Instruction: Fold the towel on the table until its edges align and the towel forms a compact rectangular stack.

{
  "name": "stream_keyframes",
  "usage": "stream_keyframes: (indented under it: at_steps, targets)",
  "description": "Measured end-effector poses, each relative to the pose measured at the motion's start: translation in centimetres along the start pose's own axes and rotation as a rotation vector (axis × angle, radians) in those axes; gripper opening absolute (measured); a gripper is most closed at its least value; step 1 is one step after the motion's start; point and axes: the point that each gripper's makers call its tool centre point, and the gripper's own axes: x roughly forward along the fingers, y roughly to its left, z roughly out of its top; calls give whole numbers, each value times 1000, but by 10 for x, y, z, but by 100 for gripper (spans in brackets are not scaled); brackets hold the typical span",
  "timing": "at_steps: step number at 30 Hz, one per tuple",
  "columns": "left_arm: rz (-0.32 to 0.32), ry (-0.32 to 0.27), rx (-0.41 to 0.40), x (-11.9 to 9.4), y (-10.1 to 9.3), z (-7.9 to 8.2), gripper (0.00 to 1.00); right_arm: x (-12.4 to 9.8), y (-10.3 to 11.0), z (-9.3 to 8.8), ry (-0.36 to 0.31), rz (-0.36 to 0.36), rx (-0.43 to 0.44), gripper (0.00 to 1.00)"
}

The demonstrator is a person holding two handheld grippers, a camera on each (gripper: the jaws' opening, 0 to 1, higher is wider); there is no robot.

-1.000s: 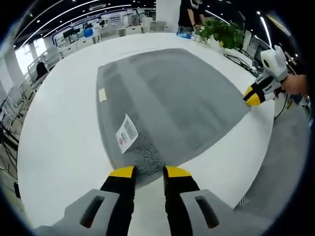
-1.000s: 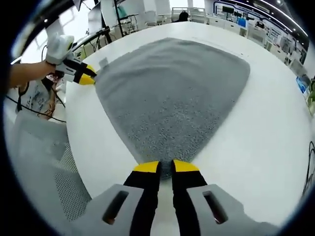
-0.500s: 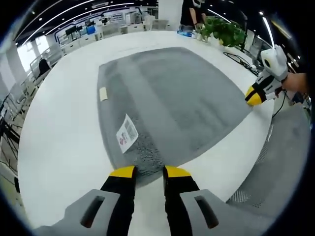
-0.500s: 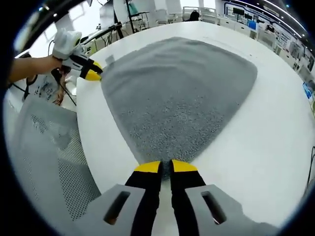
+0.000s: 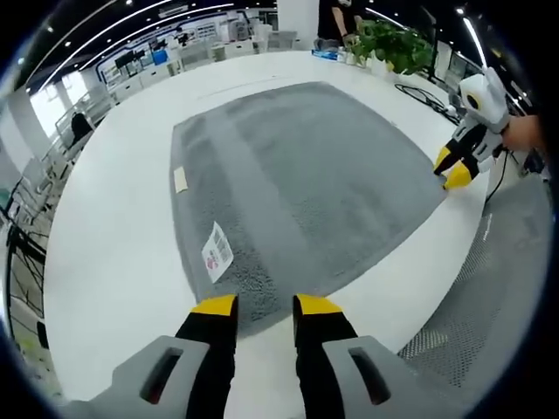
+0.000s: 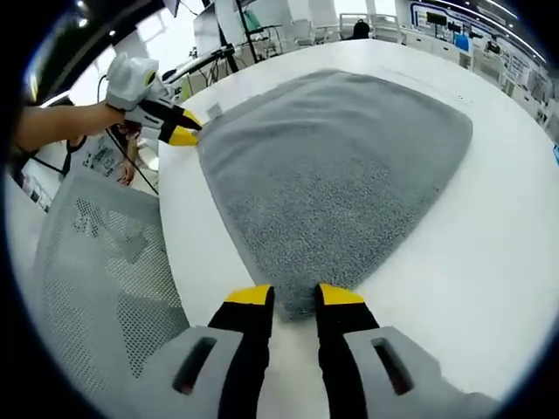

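A grey towel [image 5: 306, 175] lies spread flat on the round white table [image 5: 113, 227], with a white barcode label [image 5: 216, 251] and a small beige tag [image 5: 181, 179] along one edge. My left gripper [image 5: 265, 305] stands open at the towel's near corner, which reaches the gap between the jaws. Across the towel, my right gripper [image 5: 450, 168] sits at the opposite corner with its yellow tips apart. In the right gripper view the towel [image 6: 332, 166] fans away from my open right gripper [image 6: 294, 295], a corner lying between the jaws. The left gripper [image 6: 185, 127] rests at the far left corner, held by a hand.
A grey mesh chair [image 6: 96, 262] stands close to the table edge beside the right gripper; its mesh chair back [image 5: 489, 288] is seen at lower right. A potted plant [image 5: 393, 48] and a standing person [image 5: 336, 17] are at the table's far side. Bare white table [image 6: 472, 253] surrounds the towel.
The right gripper's jaws have spread apart, letting go of the towel corner. The left jaws have widened slightly. The towel lies flat as before; both views have shifted a little.
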Motion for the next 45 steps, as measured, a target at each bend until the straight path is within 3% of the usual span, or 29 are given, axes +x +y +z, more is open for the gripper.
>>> stream_keyframes:
  at_steps: [8,14,22,31,45]
  targets:
    - [18,-49,27,-4,-24,27,27,-20,-12,17,-88,9,-18,26]
    - [12,-79,30,-6,-44,44,27,-32,-31,22,-117,-2,-33,26]
    - [11,-86,27,-3,-56,54,27,-43,-56,20,-138,-17,-52,32]
    - [13,-101,20,-3,-83,70,27,-57,-77,28,-194,-19,-39,34]
    - [-2,-160,11,3,-155,108,27,-85,-102,48,-232,6,-154,34]
